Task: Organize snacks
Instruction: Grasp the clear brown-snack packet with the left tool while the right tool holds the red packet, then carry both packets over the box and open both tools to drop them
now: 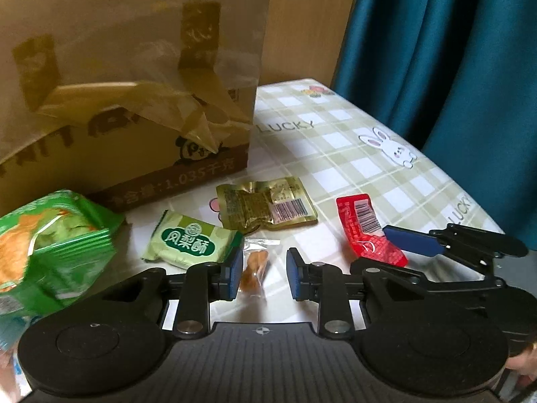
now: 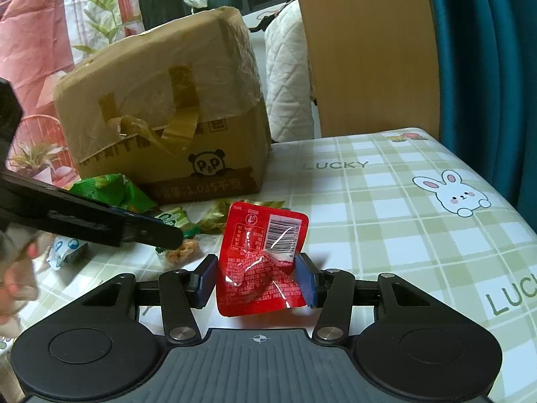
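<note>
I'm squeezing the red packet (image 2: 265, 262) in my right gripper (image 2: 258, 277), while my left gripper (image 1: 263, 273), jaws wide, is framing the clear-wrapped snack (image 1: 255, 267) lying lengthwise toward 12 o'clock.

Your left tool (image 1: 263, 273) hangs low w/ jaws parted, nothing gripped. Your right tool (image 2: 256, 277), at its 2 o'clock, is clamped, both pads pressed in. Your bare fingers (image 1: 523, 359) show at 4 o'clock.

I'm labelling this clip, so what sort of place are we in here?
Probably a home, maybe a bedroom or living room: a table under a bunny-print checked tablecloth, teal curtains beside it, and a quilted cushion behind the taped cardboard box.
</note>
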Tool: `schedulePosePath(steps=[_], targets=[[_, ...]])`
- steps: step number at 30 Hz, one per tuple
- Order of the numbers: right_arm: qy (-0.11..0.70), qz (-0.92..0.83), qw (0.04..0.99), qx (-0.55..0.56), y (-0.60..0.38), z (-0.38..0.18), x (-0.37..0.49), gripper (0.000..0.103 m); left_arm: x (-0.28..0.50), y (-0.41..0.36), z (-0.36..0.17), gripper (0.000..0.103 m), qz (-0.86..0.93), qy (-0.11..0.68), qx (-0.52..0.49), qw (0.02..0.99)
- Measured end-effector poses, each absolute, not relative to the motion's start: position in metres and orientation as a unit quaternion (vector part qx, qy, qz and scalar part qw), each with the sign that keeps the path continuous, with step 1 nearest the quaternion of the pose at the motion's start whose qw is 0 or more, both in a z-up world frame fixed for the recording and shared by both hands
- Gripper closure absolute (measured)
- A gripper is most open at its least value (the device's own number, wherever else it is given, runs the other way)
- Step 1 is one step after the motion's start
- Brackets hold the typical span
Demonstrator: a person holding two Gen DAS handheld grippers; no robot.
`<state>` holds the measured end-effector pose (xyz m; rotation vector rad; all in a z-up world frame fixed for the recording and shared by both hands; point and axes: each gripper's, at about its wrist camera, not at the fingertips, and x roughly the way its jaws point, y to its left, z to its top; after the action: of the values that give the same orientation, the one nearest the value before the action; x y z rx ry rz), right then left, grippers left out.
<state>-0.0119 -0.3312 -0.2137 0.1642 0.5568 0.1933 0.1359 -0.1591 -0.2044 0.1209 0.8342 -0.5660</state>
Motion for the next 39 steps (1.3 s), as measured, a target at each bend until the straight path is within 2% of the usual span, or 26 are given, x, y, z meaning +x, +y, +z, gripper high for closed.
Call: schedulePosePath(steps=[9, 10, 11, 16, 30, 39], targets=[[0.281, 0.102, 0.950, 0.087, -0.331, -0.215, -0.009, 0.056, 0.149, -0.170, -0.224, 0.074, -0.262, 0.415, 0.082, 0.868], [0.281, 0.103, 0.950, 0.087, -0.332, -0.215, -0.009, 0.056, 0.148, -0.171, -0.225, 0.077, -0.261, 0.410, 0.087, 0.869], [0.282, 0.103, 0.950, 0.088, -0.331, -0.215, -0.009, 0.056, 0.146, -0.172, -0.224, 0.085, -0.256, 0.408, 0.096, 0.871], [0.283, 0.103, 0.950, 0.087, -0.330, -0.216, -0.008, 0.056, 0.132, -0.169, -0.221, 0.085, -0.250, 0.399, 0.097, 0.877], [0.281, 0.104, 0.953, 0.053, -0.319, -0.214, -0.011, 0.056, 0.097, -0.120, -0.194, 0.085, -0.229, 0.380, 0.019, 0.896], [0.275, 0.092, 0.956, 0.039, -0.309, -0.197, -0.023, 0.056, 0.077, -0.094, -0.158, 0.085, -0.224, 0.334, 0.000, 0.916]])
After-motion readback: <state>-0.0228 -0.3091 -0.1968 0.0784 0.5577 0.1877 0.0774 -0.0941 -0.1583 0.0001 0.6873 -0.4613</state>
